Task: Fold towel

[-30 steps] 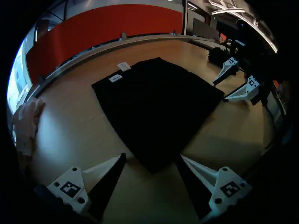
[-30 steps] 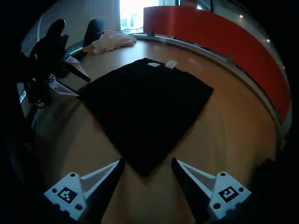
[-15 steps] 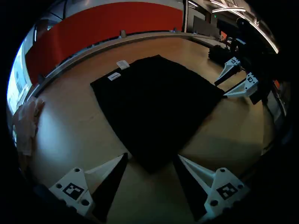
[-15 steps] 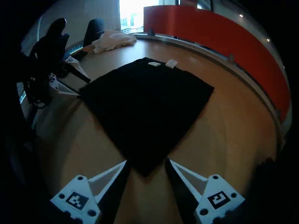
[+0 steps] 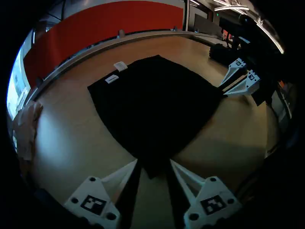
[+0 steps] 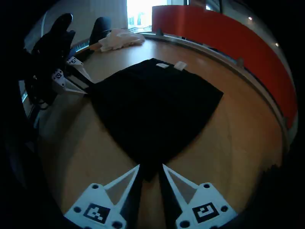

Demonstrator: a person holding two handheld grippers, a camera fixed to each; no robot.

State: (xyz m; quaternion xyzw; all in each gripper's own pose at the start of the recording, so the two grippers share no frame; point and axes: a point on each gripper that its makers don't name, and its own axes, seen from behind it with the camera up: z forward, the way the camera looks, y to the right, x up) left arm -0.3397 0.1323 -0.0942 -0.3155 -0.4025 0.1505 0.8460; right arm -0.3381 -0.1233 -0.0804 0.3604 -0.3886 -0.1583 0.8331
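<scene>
A black towel [image 5: 156, 103] lies spread flat on the wooden worktop [image 5: 76, 137], set corner-on like a diamond, with two small white tags [image 5: 112, 79] at its far edge. The left hand-held gripper [image 5: 153, 164] has its fingers close together on either side of the towel's near corner; the cloth reaches both dark pads, but I cannot tell whether they actually press on it. The right hand-held gripper [image 6: 150, 168] is clenched on another corner, its fingers nearly together with the black tip pinched between them. A pale crumpled cloth [image 6: 122, 38] sits at the worktop's far edge, well apart from the towel, and a red panel [image 5: 106, 23] runs behind.
</scene>
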